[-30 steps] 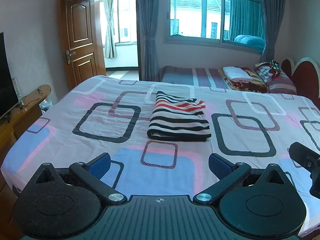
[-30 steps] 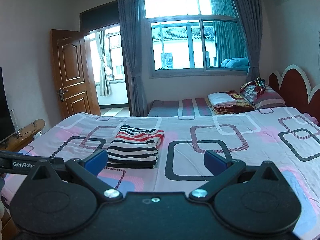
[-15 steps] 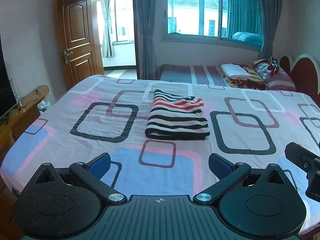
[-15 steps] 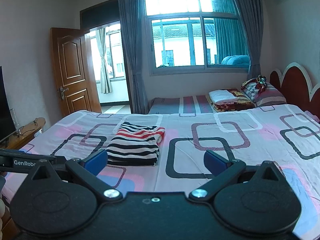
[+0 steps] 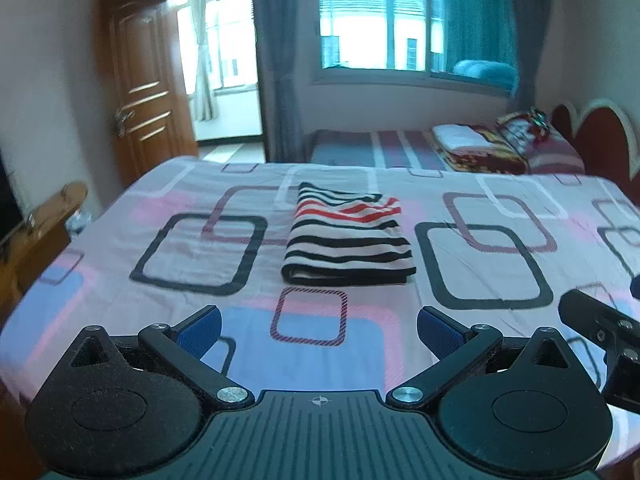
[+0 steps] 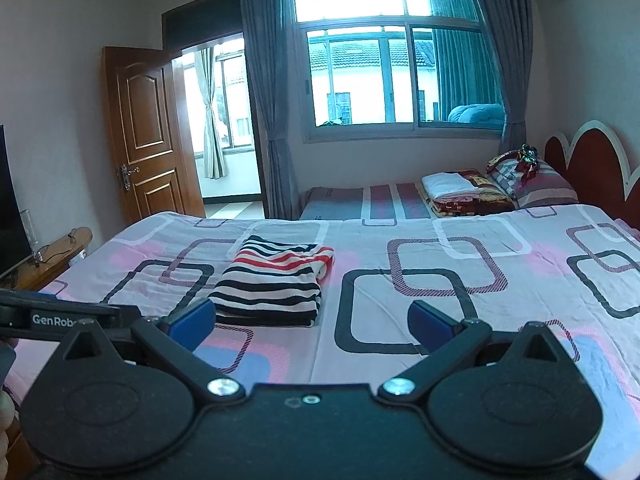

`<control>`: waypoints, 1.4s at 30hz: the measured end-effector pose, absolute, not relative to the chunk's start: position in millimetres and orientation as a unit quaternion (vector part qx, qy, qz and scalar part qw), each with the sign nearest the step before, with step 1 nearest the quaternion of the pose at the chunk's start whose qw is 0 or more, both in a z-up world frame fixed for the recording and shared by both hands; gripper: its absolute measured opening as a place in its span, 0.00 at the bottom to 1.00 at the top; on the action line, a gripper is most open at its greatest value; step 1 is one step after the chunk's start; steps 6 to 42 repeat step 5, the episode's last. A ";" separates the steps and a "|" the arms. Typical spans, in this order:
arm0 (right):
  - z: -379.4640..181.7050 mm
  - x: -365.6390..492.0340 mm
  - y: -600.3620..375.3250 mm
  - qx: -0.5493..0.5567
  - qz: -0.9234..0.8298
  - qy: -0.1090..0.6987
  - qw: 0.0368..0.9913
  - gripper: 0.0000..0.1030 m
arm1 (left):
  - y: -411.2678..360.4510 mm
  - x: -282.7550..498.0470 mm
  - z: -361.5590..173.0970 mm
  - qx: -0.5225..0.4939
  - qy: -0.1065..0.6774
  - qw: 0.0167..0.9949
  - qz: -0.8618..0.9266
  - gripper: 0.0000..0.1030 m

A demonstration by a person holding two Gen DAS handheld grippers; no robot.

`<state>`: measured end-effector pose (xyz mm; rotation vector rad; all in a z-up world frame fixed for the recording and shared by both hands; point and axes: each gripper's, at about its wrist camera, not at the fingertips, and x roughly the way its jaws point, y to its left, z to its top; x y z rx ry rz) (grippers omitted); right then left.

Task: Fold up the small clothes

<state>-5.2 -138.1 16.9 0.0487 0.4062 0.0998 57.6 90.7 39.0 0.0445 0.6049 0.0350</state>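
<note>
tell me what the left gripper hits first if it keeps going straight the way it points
Probably the bedsheet just short of the folded striped garment; the left gripper has open jaws aimed that way. Depth is uncertain.

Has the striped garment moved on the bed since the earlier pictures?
No. The striped garment lies at the same squares of the bedsheet; only the cameras shifted.

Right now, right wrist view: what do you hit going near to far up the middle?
right tongs → patterned bedspread → folded striped garment → second bed with striped cover → window
</note>
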 end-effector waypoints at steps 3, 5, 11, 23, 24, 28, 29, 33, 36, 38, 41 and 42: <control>15.7 -2.9 -138.6 0.026 0.049 0.204 0.977 0.99 | 87.9 63.6 39.3 0.023 0.296 0.955 0.010 1.00; 13.8 0.1 -139.4 0.026 0.048 0.207 0.977 0.99 | 88.6 69.2 38.5 0.017 0.294 0.956 0.013 1.00; 13.8 0.1 -139.4 0.026 0.048 0.207 0.977 0.99 | 88.6 69.2 38.5 0.017 0.294 0.956 0.013 1.00; 13.8 0.1 -139.4 0.026 0.048 0.207 0.977 0.99 | 88.6 69.2 38.5 0.017 0.294 0.956 0.013 1.00; 13.8 0.1 -139.4 0.026 0.048 0.207 0.977 0.99 | 88.6 69.2 38.5 0.017 0.294 0.956 0.013 1.00; 13.8 0.1 -139.4 0.026 0.048 0.207 0.977 0.99 | 88.6 69.2 38.5 0.017 0.294 0.956 0.013 1.00; 13.8 0.1 -139.4 0.026 0.048 0.207 0.977 0.99 | 88.6 69.2 38.5 0.017 0.294 0.956 0.013 1.00; 13.8 0.1 -139.4 0.026 0.048 0.207 0.977 0.99 | 88.6 69.2 38.5 0.017 0.294 0.956 0.013 1.00; 13.8 0.1 -139.4 0.026 0.048 0.207 0.977 0.99 | 88.6 69.2 38.5 0.017 0.294 0.956 0.013 1.00; 13.8 0.1 -139.4 0.026 0.048 0.207 0.977 0.99 | 88.6 69.2 38.5 0.017 0.294 0.956 0.013 1.00; 13.8 0.1 -139.4 0.026 0.048 0.207 0.977 0.99 | 88.6 69.2 38.5 0.017 0.294 0.956 0.013 1.00; 13.8 0.1 -139.4 0.026 0.048 0.207 0.977 0.99 | 88.6 69.2 38.5 0.017 0.294 0.956 0.013 1.00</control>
